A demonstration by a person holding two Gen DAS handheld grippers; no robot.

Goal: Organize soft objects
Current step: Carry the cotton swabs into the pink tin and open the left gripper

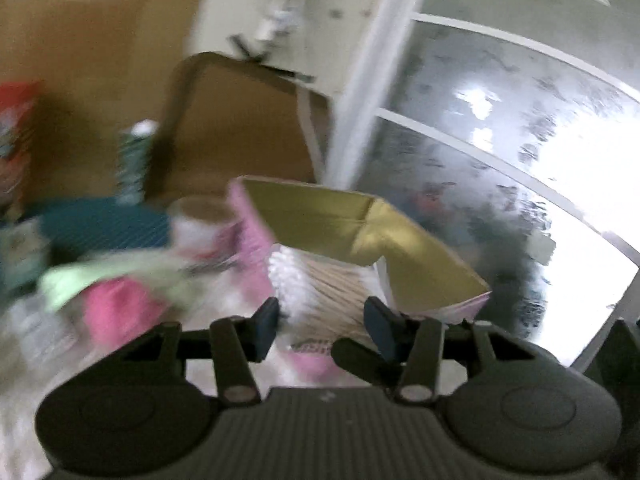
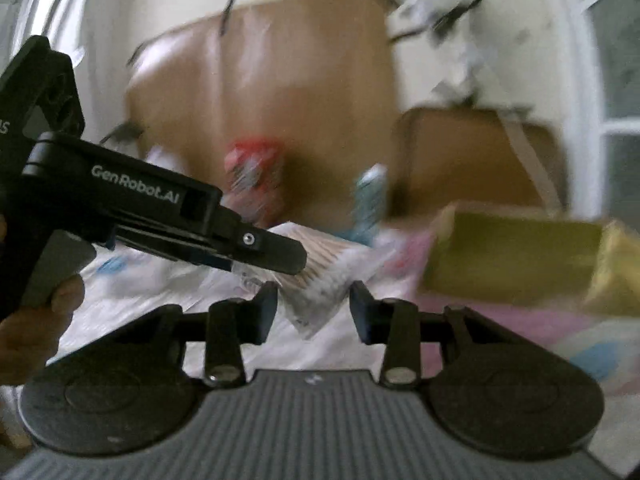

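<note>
A clear bag of cotton swabs (image 1: 320, 292) sits between the fingers of my left gripper (image 1: 322, 322), which is shut on it. In the right wrist view the left gripper (image 2: 276, 254) comes in from the left, holding the swab bag (image 2: 324, 276) by one end. My right gripper (image 2: 314, 310) is open, its fingers on either side of the bag's lower end without pinching it. An open box with a yellow inside (image 1: 360, 232) stands just beyond the bag, also in the right wrist view (image 2: 512, 256). Both views are blurred by motion.
Pink (image 1: 116, 312) and light green (image 1: 100, 276) cloths, a teal cloth (image 1: 104, 228) and a roll (image 1: 204, 220) lie at the left. Brown cardboard boxes (image 1: 240, 128) stand behind. A red packet (image 2: 256, 176) and a bluish bottle (image 2: 370, 196) stand at the back. A window (image 1: 520, 128) is at the right.
</note>
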